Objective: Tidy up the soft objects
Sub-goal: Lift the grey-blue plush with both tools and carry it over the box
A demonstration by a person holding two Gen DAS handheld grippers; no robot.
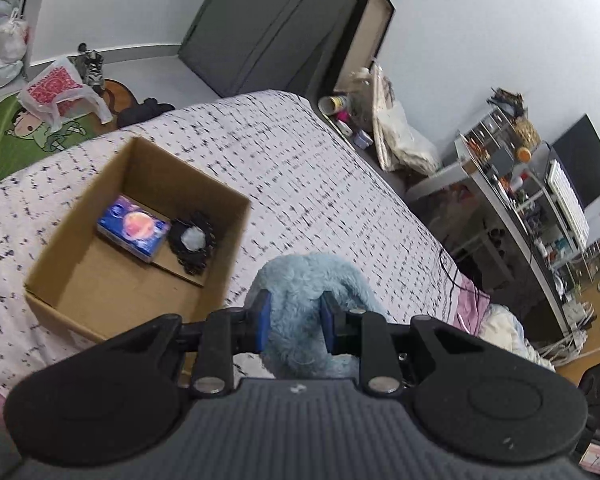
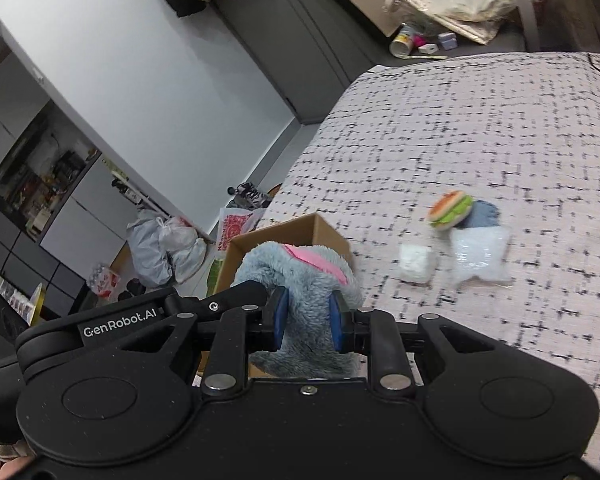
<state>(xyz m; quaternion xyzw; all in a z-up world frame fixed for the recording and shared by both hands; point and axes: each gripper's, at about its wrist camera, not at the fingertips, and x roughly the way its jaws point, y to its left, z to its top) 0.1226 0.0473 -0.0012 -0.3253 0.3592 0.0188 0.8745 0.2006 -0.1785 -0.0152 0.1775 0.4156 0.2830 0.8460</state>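
Both grippers hold the same blue plush toy [image 1: 312,280], I think. My left gripper [image 1: 296,320] has its jaws narrow, the blue pads pressing into the fur. My right gripper [image 2: 308,316] also squeezes a grey-blue part with pink lining. To the left, the cardboard box [image 1: 80,240] sits on the bed [image 1: 320,168]. A burger toy [image 2: 450,210] lies far right.

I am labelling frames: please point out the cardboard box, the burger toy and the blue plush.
cardboard box [image 1: 100,280], left wrist view, bare floor.
burger toy [image 2: 451,210], right wrist view, middle.
blue plush [image 1: 300,276], left wrist view, top fur.
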